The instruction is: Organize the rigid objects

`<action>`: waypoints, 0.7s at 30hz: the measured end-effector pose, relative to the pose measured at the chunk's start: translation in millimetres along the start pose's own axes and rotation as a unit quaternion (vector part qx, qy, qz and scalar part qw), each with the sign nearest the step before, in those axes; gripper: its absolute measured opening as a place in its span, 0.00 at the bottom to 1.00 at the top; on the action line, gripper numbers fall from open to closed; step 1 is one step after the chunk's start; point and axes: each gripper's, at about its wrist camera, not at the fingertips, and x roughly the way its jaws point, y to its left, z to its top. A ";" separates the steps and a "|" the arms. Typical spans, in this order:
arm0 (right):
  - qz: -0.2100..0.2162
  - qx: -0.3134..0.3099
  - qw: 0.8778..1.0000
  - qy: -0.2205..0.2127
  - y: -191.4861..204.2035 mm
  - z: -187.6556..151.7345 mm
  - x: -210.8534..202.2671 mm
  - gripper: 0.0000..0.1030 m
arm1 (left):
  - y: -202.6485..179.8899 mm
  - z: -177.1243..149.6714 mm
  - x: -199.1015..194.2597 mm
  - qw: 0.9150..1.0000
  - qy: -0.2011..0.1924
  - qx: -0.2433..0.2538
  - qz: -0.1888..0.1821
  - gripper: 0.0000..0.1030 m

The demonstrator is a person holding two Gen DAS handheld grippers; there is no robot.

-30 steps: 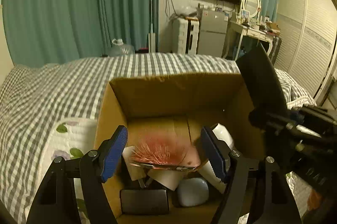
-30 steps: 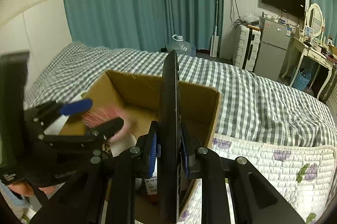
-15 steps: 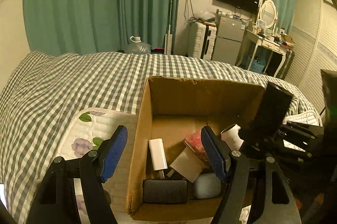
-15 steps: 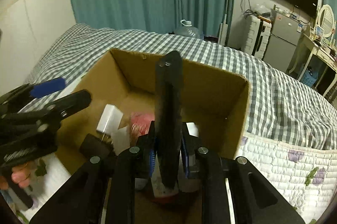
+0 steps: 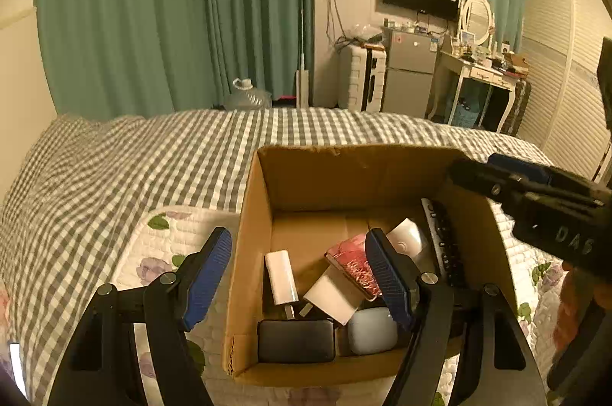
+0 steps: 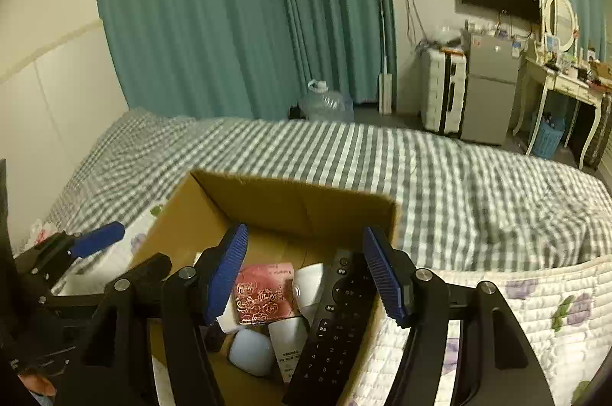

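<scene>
Left wrist view: the left gripper (image 5: pixel 298 283) has its jaws wide and empty, straddling the left wall of the open brown cardboard box (image 5: pixel 250 253), which sits on the grey-and-white checked bed (image 5: pixel 134 157). Inside lie a white oblong power bank (image 5: pixel 281 278), a white charger plug (image 5: pixel 331 295), a red rose-patterned flat case (image 5: pixel 354 262), a black rectangular case (image 5: pixel 295 340) at the near wall, a pale blue rounded case (image 5: pixel 371 329), and a long black remote control (image 5: pixel 443 241) leaning along the right wall.

Right wrist view: the right gripper (image 6: pixel 306 276) hangs over the box with jaws wide, holding nothing; the remote lies below them.

Every loose item visible seems already boxed. I see nothing left on the bed, so the task looks nearly finished.
</scene>
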 end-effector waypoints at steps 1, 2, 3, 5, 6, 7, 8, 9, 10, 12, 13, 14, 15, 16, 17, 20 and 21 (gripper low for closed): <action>-0.004 -0.003 1.000 -0.009 -0.4 2.4 -7.2 0.61 | -1.2 1.3 -4.4 1.000 -0.006 0.001 0.000 0.73; -0.007 -0.005 1.000 -0.016 1.2 3.6 -14.1 0.61 | -2.2 2.9 -9.1 1.000 -0.012 0.002 -0.002 0.73; -0.011 -0.008 1.000 -0.022 1.4 5.6 -20.3 0.61 | -2.8 4.9 -14.1 1.000 -0.019 0.003 -0.004 0.73; -0.024 -0.013 0.999 -0.038 4.3 7.3 -36.8 0.61 | -6.8 9.4 -27.1 0.999 -0.037 0.007 -0.009 0.73; -0.029 -0.015 0.998 -0.045 6.0 7.9 -44.1 0.61 | -9.1 11.0 -35.0 0.999 -0.049 0.011 -0.010 0.73; -0.036 -0.019 0.998 -0.055 8.4 8.2 -53.0 0.61 | -11.2 12.1 -42.6 0.998 -0.060 0.015 -0.008 0.73; -0.041 -0.024 0.997 -0.064 9.8 8.1 -61.5 0.61 | -13.5 13.1 -51.5 0.997 -0.072 0.018 -0.007 0.73; -0.047 -0.031 0.996 -0.072 13.1 6.8 -69.7 0.61 | -14.7 13.4 -58.1 0.997 -0.080 0.020 -0.008 0.73; -0.059 -0.041 0.994 -0.084 17.9 4.2 -81.1 0.61 | -16.2 13.4 -66.7 0.996 -0.090 0.020 -0.010 0.73; -0.073 -0.050 0.991 -0.099 24.1 0.0 -96.4 0.62 | -17.3 11.6 -82.8 0.994 -0.110 0.016 -0.015 0.74; -0.079 -0.051 0.990 -0.107 26.5 -3.7 -105.7 0.65 | -18.2 10.6 -90.5 0.993 -0.119 0.016 -0.016 0.74; -0.084 -0.048 0.989 -0.111 28.2 -7.7 -115.0 0.68 | -19.8 9.5 -99.4 0.991 -0.130 0.018 -0.017 0.74; -0.086 -0.043 0.989 -0.115 29.5 -11.9 -125.1 0.71 | -21.4 8.6 -107.8 0.990 -0.138 0.021 -0.017 0.74; -0.087 -0.037 0.988 -0.119 30.4 -14.6 -133.5 0.72 | -23.0 8.1 -115.7 0.989 -0.145 0.024 -0.017 0.74; -0.086 -0.031 0.988 -0.123 31.0 -16.7 -141.3 0.73 | -23.6 7.9 -122.9 0.988 -0.152 0.026 -0.018 0.74; -0.088 -0.025 0.986 -0.139 37.1 -22.6 -166.5 0.83 | -23.6 3.5 -149.4 0.984 -0.177 0.024 -0.022 0.75; -0.091 -0.025 0.985 -0.143 39.8 -24.0 -173.6 0.86 | -22.4 0.7 -156.3 0.983 -0.182 0.022 -0.022 0.75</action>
